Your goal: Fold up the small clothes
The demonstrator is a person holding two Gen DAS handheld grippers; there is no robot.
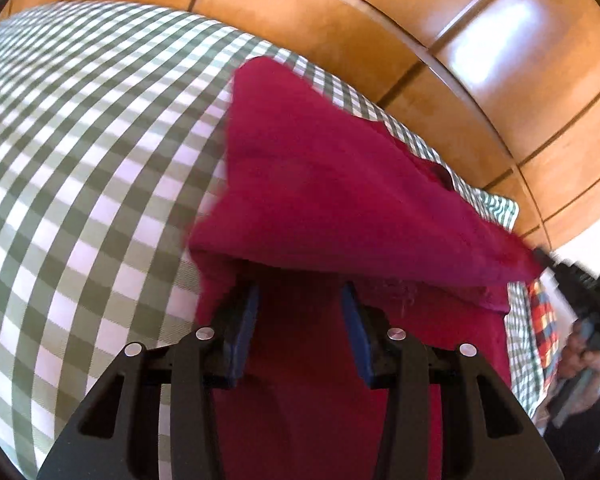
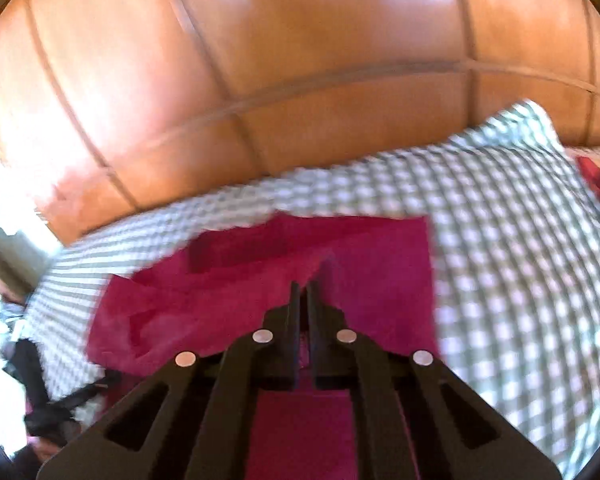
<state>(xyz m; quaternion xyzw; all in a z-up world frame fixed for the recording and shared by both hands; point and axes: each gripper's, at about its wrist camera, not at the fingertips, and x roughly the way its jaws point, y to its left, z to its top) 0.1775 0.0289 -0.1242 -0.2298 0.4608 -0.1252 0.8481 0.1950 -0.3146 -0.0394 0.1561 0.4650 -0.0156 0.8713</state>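
Observation:
A magenta garment [image 1: 320, 184] lies on a green-and-white checked cloth [image 1: 80, 160]. My left gripper [image 1: 300, 288] rests low over the garment with its blue pads [image 1: 244, 320] apart. Its tips are hidden under a raised flap, and flat red fabric shows in the gap. At the right edge, my right gripper [image 1: 544, 258] pulls one corner of that flap up and taut. In the right wrist view, the right gripper [image 2: 304, 286] is shut on an edge of the garment [image 2: 372, 272], which is lifted off the checked cloth [image 2: 520, 260].
Glossy wooden panels [image 1: 460, 60] rise just behind the checked surface and fill the top of the right wrist view [image 2: 260, 60]. A multicoloured plaid item [image 1: 542, 320] lies at the cloth's edge. A person's hand [image 1: 584, 364] holds the right gripper's handle.

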